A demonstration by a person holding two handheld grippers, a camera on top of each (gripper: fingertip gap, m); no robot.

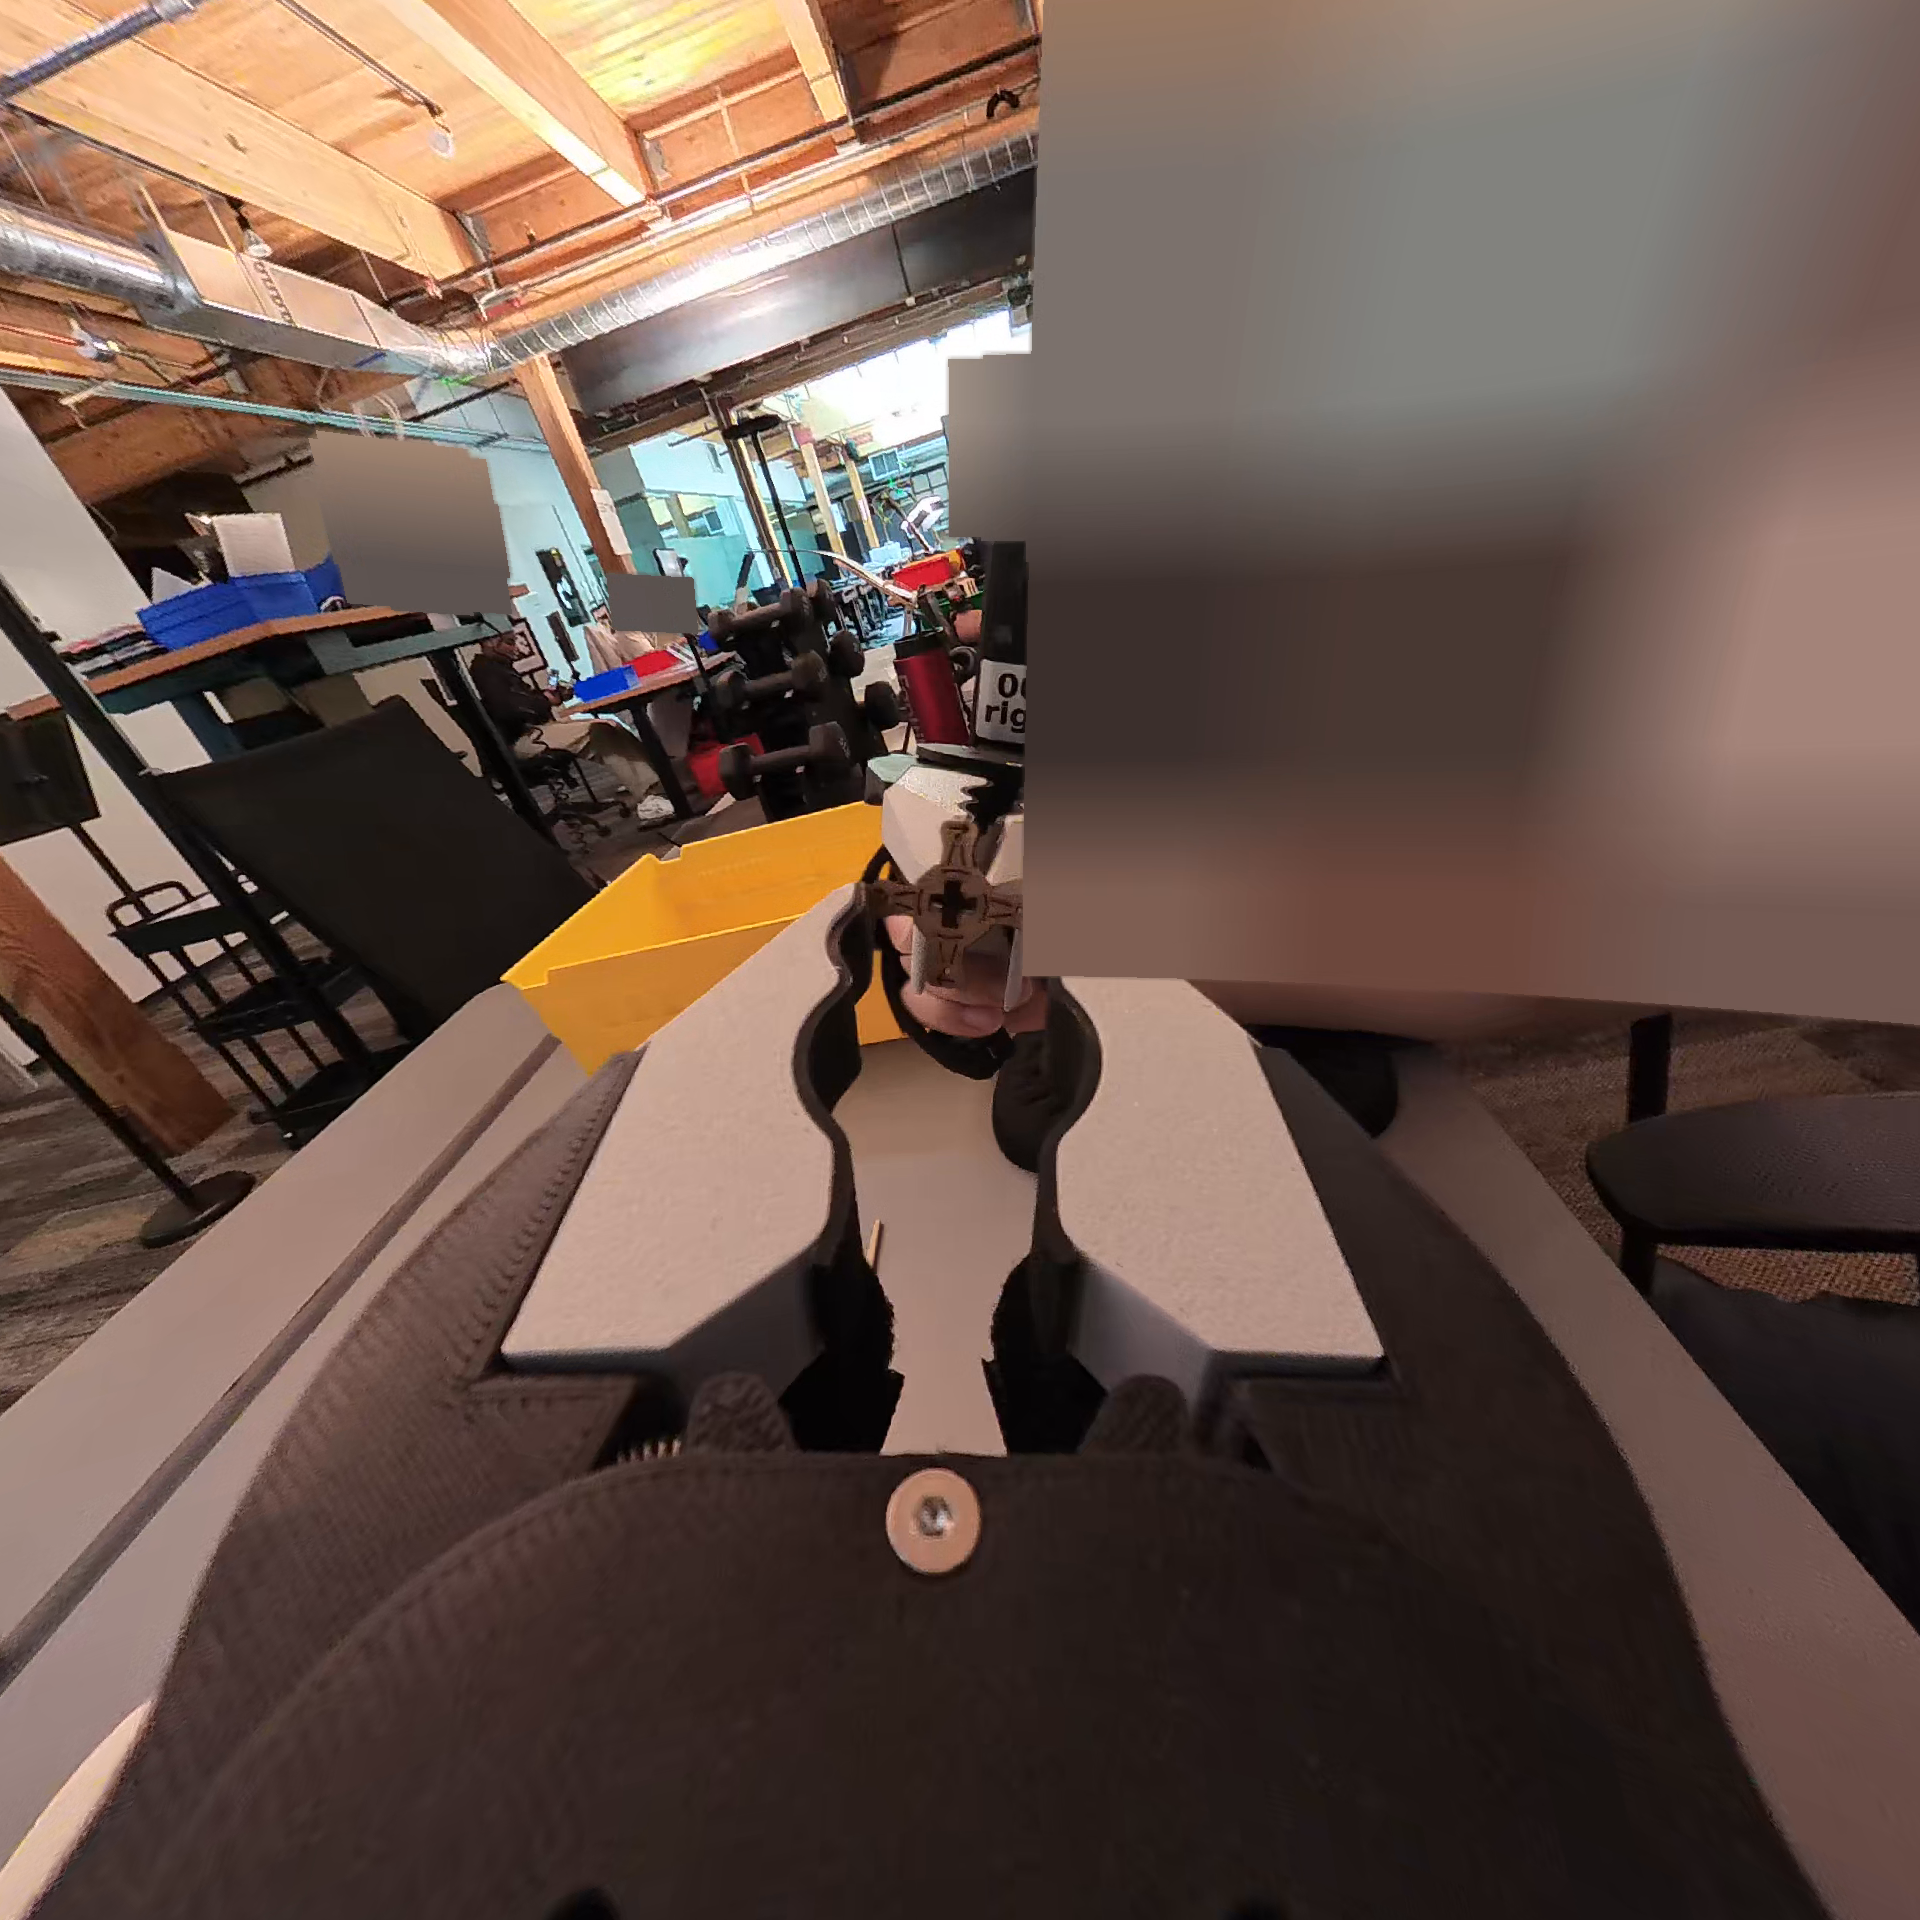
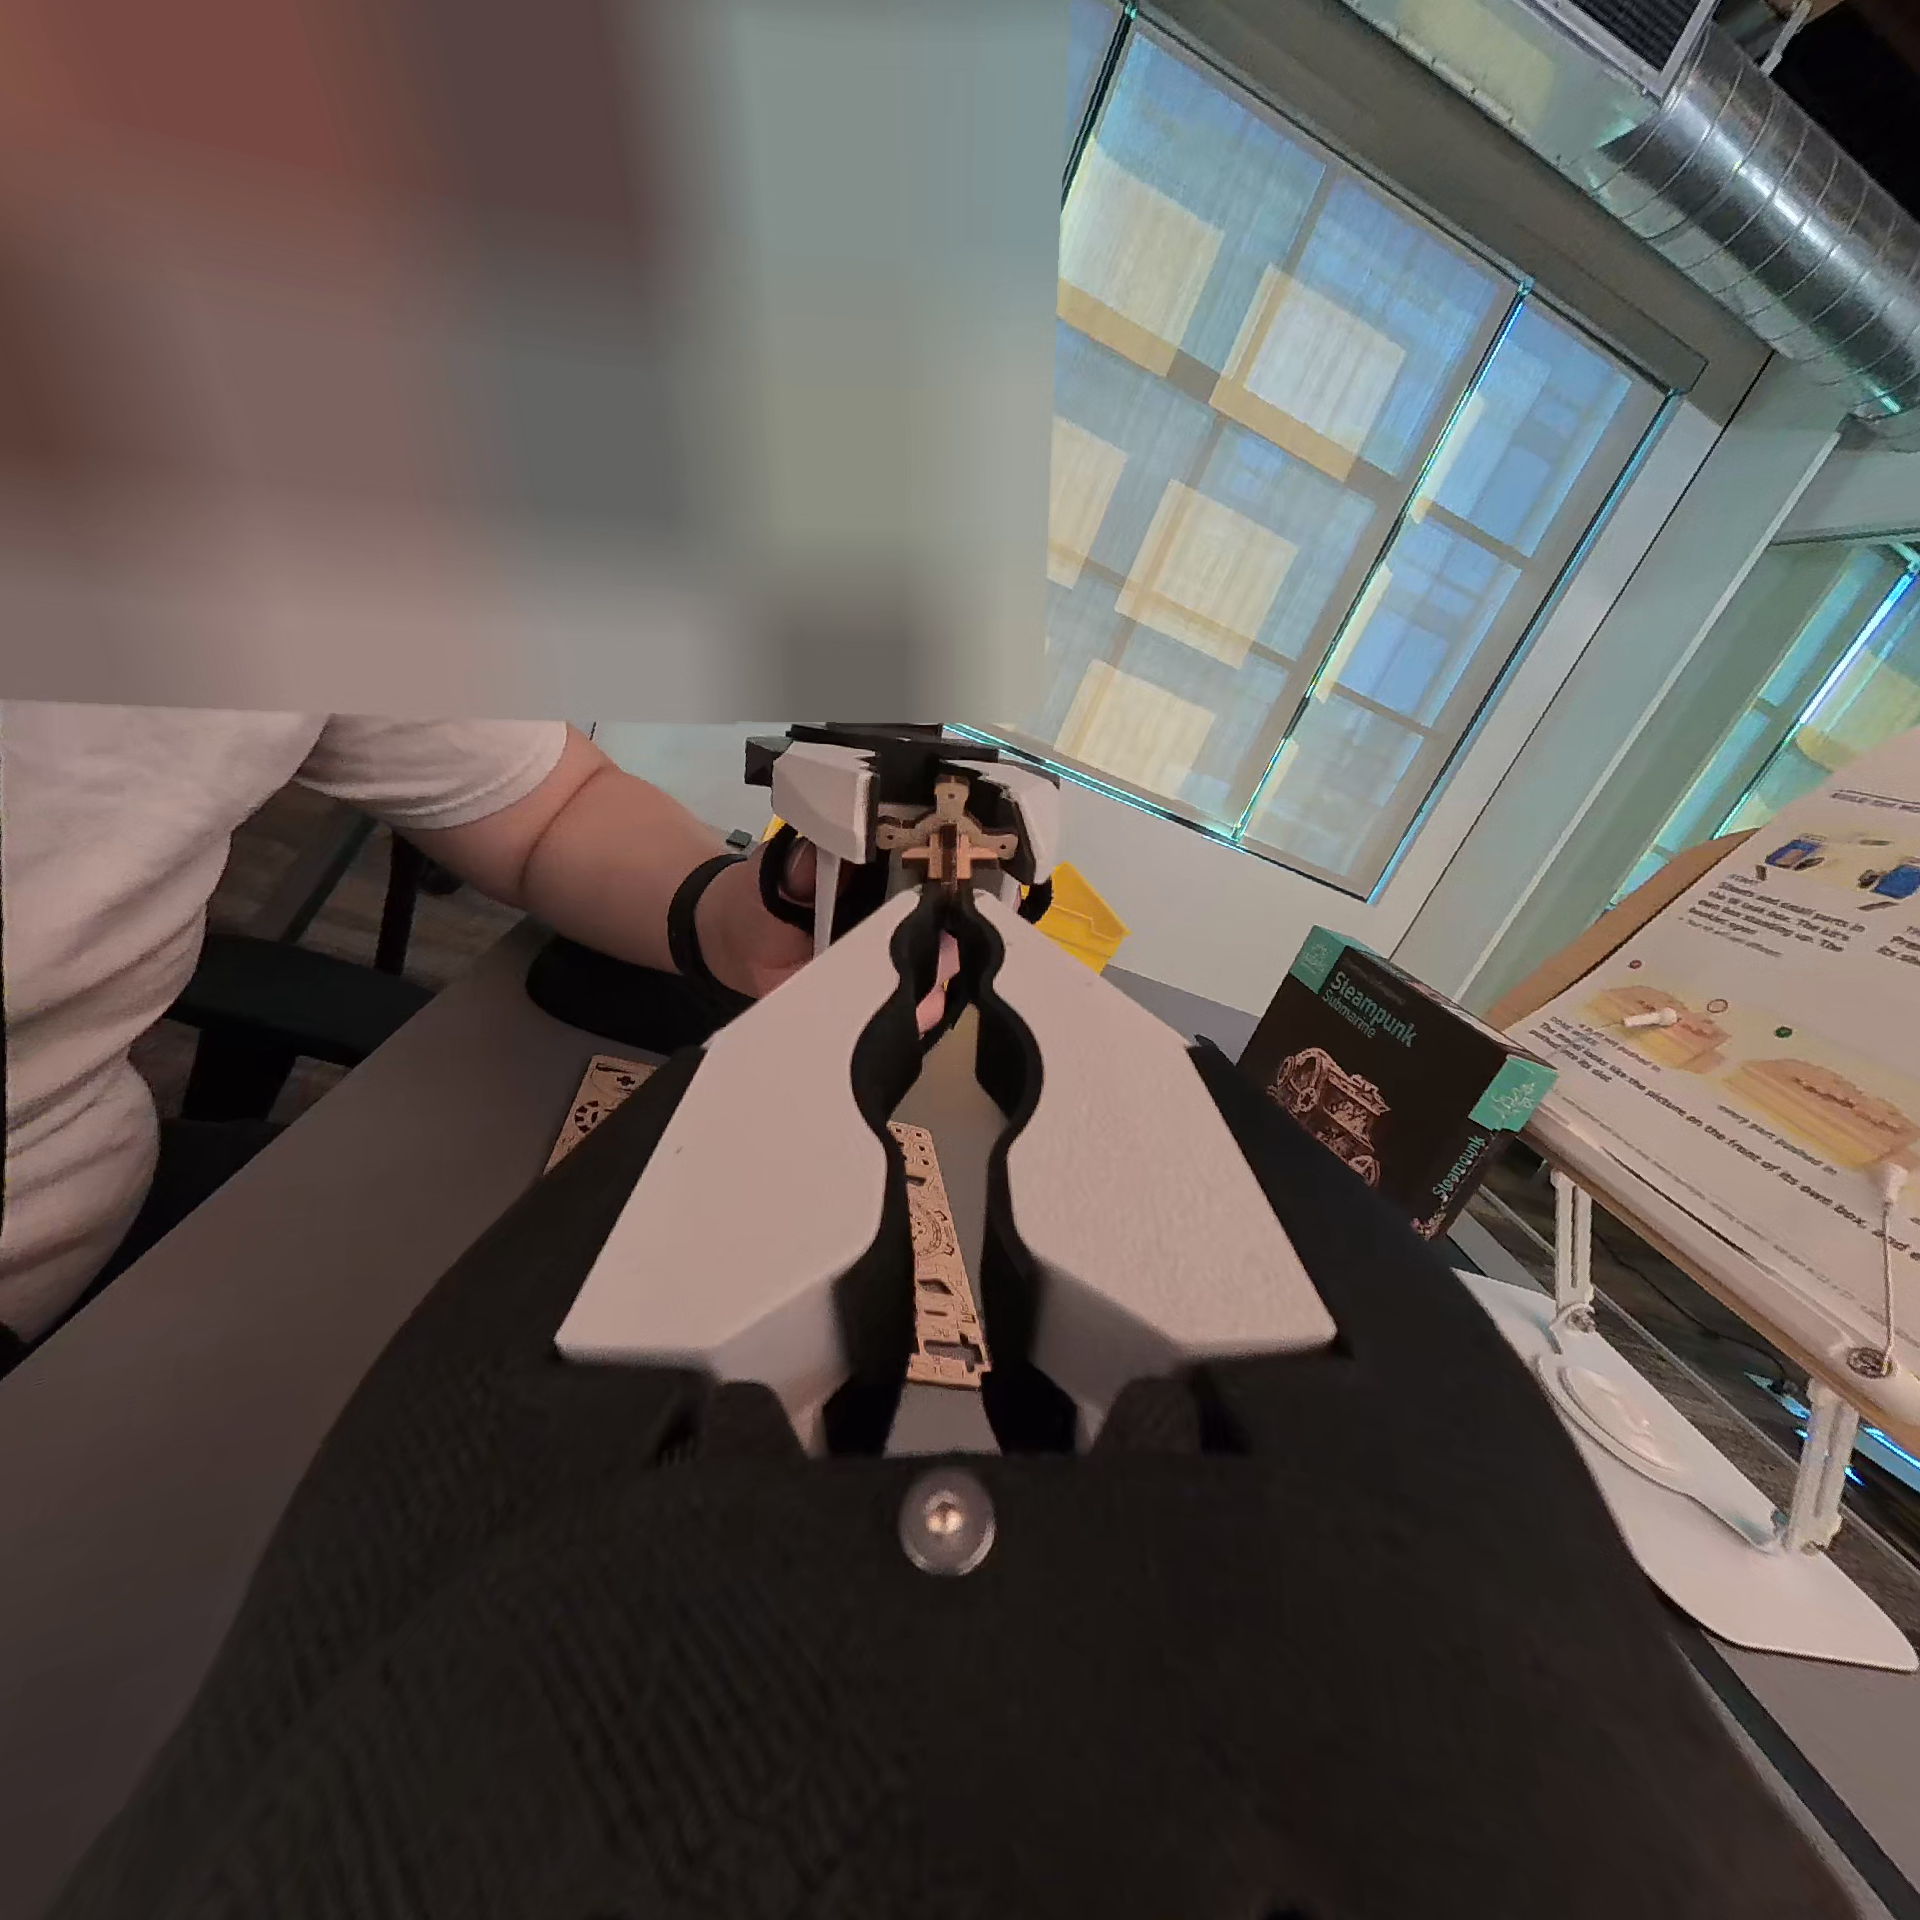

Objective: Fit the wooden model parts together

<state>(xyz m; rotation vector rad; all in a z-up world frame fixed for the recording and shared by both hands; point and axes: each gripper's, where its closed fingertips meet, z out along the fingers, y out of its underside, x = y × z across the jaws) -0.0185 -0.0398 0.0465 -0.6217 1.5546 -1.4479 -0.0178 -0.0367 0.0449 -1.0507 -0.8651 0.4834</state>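
Observation:
A cross-shaped wooden part (image 1: 948, 904) is held upright between my two grippers, which face each other above the table. My left gripper (image 1: 951, 940) is shut on this cross by its side arms; a blur patch hides its right fingertip. In the right wrist view the cross (image 2: 940, 836) sits between the left gripper's white fingers (image 2: 821, 810). My right gripper (image 2: 940, 902) is shut on a small light wooden piece (image 2: 940, 854) at the cross's centre hole. The right gripper's white fingers (image 1: 930, 821) show behind the cross in the left wrist view.
Flat wooden part sheets (image 2: 940, 1247) (image 2: 592, 1112) lie on the grey table (image 2: 312, 1247). A yellow bin (image 1: 707, 935) stands on the table beyond the grippers. A dark kit box (image 2: 1382, 1091) and an instruction board on a white stand (image 2: 1714, 1039) are at the right. A thin wooden stick (image 1: 876, 1242) lies on the table.

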